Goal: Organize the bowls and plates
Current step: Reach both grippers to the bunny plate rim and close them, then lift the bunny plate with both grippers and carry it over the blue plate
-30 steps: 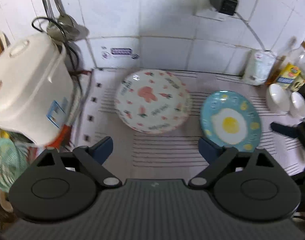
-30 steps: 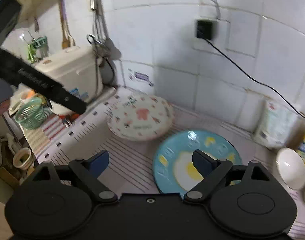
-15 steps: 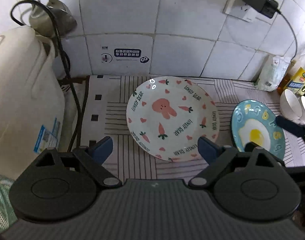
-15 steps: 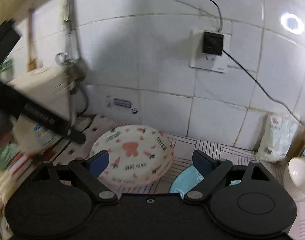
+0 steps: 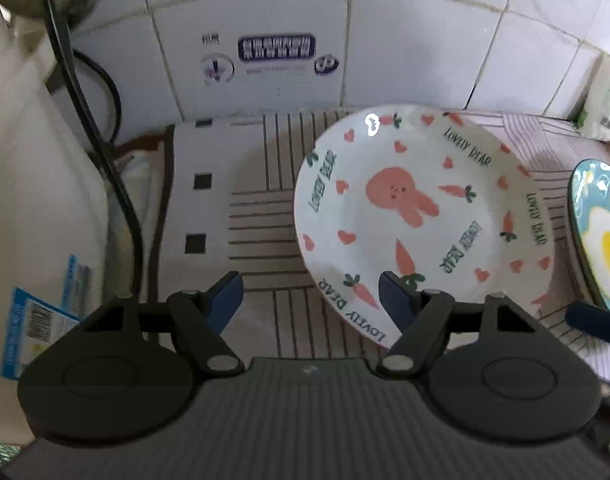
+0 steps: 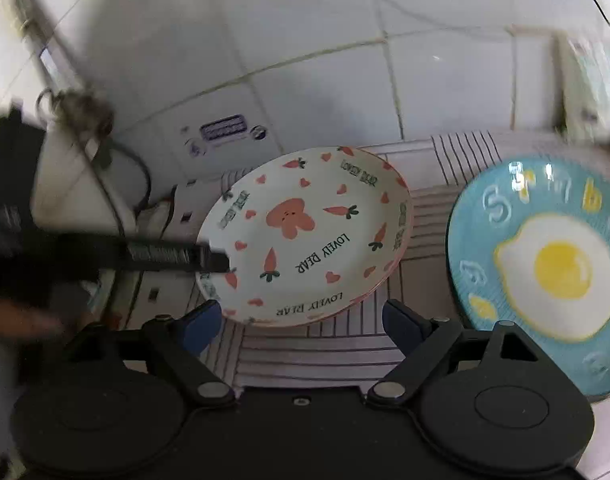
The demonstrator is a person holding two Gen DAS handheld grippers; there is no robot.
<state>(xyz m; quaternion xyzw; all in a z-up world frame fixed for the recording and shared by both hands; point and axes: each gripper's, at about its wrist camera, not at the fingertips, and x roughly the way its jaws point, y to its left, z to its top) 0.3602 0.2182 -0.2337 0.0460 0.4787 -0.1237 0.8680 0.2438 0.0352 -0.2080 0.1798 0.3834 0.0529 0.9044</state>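
left claw (image 5: 311,294) closing, nothing pinched | bunny plate (image 5: 421,220) centre-right of frame, its near-left rim between my jaws | right claw (image 6: 301,322) wide, empty, rim just ahead | egg plate (image 6: 545,264) far right | left was nearer

I read "LOVELY BEAR" several times around the rim of the rabbit plate (image 5: 421,216); the wall sticker (image 5: 276,49) and the barcode label (image 5: 41,320) are too blurred for me to read.

Egg plate (image 5: 603,240) cut off rightward
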